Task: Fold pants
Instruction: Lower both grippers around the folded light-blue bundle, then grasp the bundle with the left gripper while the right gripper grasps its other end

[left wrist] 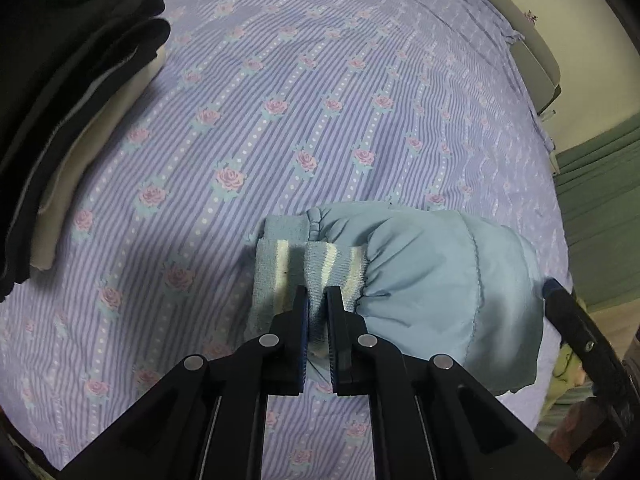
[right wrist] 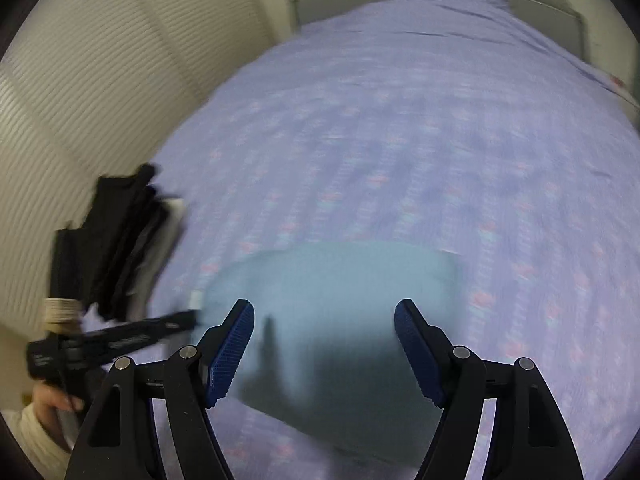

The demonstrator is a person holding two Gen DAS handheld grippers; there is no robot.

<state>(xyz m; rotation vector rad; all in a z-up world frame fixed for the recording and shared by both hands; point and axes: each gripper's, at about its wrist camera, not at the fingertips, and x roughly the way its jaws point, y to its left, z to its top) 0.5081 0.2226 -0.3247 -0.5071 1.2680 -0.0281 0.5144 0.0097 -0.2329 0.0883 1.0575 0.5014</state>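
Pants [left wrist: 432,280], pale blue and folded into a bundle, lie on your flowered sheet [left wrist: 320,100]. Your left gripper [left wrist: 318,308] is clamped on the striped knit cuff [left wrist: 336,268] at the bundle's near end. Your right gripper [right wrist: 324,344] hangs over the pants with its fingers spread and nothing between them; that view is blurred. A stack [left wrist: 60,100] of dark and cream clothes sits well off to the left.

Floral striped bedsheet [left wrist: 320,100] beside ribbed cream wall [right wrist: 100,80].
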